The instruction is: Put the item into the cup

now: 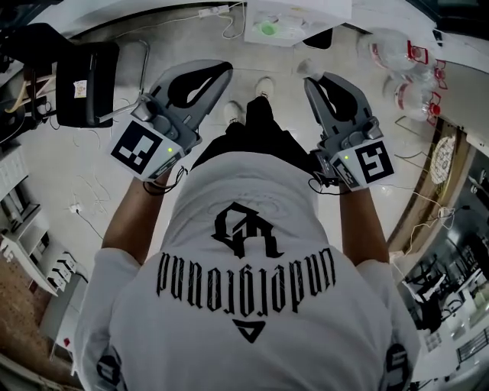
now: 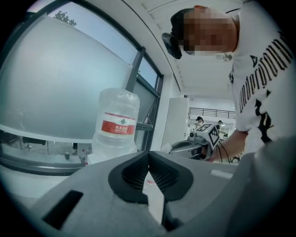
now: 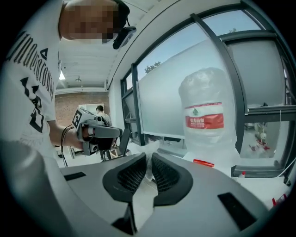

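Note:
No cup and no item show in any view. I look down on a person in a white printed T-shirt (image 1: 252,260) who holds both grippers out in front at waist height, above the floor. The left gripper (image 1: 227,67) has its jaws together with nothing between them, and its own view shows the dark pads (image 2: 134,173) meeting at the tip. The right gripper (image 1: 309,79) is also shut and empty, its pads (image 3: 132,175) almost touching. Each gripper view shows the other gripper: the right gripper (image 2: 173,148) and the left gripper (image 3: 121,133).
Large water jugs (image 1: 397,50) lie at the upper right on the floor, and one jug (image 2: 116,122) with a red label stands by the windows (image 3: 206,115). A black chair (image 1: 84,80) is at the upper left. A white box (image 1: 279,23) sits ahead.

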The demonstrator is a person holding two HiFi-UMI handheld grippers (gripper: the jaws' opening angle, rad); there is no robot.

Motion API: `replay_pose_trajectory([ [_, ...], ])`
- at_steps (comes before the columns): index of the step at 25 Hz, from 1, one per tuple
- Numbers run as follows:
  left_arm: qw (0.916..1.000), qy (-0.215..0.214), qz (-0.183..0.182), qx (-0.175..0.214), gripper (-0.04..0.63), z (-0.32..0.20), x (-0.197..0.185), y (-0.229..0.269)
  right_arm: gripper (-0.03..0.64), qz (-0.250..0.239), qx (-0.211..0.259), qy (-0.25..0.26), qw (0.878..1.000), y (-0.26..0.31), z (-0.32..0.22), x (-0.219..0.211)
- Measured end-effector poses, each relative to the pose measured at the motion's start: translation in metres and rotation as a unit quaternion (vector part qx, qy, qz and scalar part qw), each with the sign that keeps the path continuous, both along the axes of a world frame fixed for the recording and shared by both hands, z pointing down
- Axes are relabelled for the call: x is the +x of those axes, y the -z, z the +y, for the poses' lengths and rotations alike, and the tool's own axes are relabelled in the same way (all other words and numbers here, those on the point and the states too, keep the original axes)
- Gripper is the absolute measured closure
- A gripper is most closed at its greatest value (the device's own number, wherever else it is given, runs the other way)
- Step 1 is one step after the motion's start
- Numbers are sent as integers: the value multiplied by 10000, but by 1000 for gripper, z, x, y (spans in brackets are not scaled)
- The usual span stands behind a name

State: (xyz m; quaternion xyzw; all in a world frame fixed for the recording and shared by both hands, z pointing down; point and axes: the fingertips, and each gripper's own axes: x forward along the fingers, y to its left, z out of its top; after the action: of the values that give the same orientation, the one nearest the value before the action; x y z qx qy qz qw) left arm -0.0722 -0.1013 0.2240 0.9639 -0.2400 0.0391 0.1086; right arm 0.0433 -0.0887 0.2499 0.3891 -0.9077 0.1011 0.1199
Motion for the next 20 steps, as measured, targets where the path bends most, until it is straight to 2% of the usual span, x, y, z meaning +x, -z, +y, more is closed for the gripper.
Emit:
replay_pose_trajectory([
  [11,9993,1,-206,-309,581,-36,14,-53,569,12,-313,123,9994,-55,-40,5],
  [16,9978,-96,-583,-303,581,-47,23,-89,569,63,-477,168,9987,-85,-56,9],
  [20,9968,-112,-577,-550,580,-53,27,-117,569,81,-703,183,9973,-112,-63,8],
])
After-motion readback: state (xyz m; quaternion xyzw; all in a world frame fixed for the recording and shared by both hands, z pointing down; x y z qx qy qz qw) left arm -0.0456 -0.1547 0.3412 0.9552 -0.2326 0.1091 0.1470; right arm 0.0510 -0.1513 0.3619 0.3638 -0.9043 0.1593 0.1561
